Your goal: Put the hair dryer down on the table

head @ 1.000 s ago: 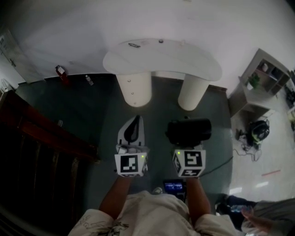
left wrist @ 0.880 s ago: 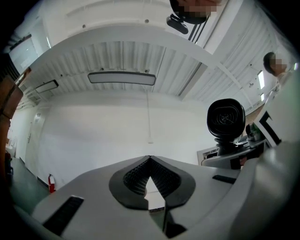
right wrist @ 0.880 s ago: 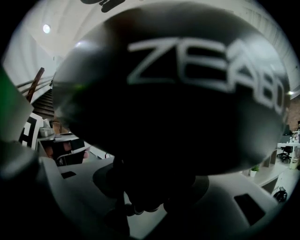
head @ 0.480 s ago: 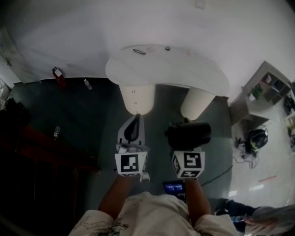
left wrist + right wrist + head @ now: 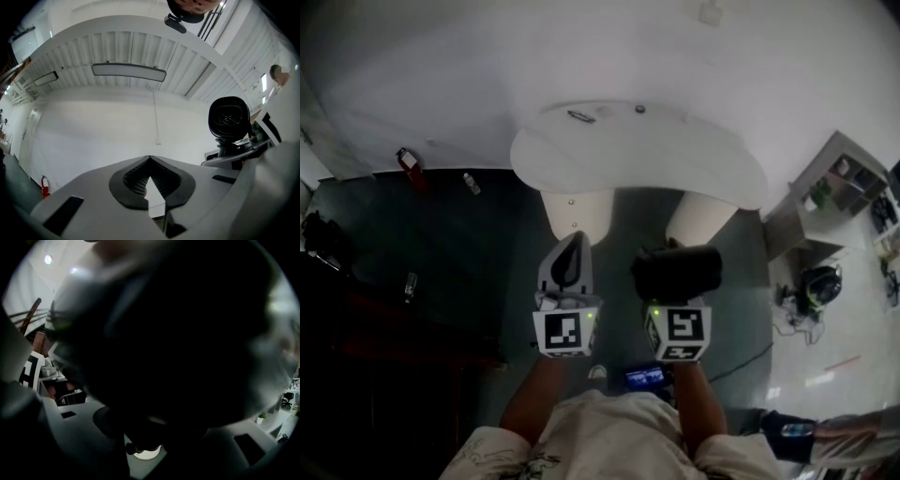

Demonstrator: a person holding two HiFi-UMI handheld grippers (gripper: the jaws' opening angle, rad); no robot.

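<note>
a: your right gripper [image 5: 674, 298] has its fingers clamped on the handle of the hair dryer [image 5: 680, 272]. the dark body sits crosswise above them, in the air and short of the surface [image 5: 675, 159].

b: your left gripper [image 5: 150, 160] has its fingers together on nothing, so it can stay out of this.

a: carry the dryer over a bare part of the top. let the body rest fully before you let go of the handle (a round barrel will likely roll if it lands on its side near the edge).

b: i'd aim for the middle. there's a small dark thing [image 5: 579, 116] and a little round thing [image 5: 639, 109] at the far rim, so keep clear of both.

a: the surface is white and bean-shaped, on two pale round legs [image 5: 577, 211], against a white wall.

b: the floor [image 5: 478, 244] under you is dark green. a red fire extinguisher [image 5: 408, 161] stands by the wall to your left, and a grey shelf unit [image 5: 834, 183] is off to your right.
</note>
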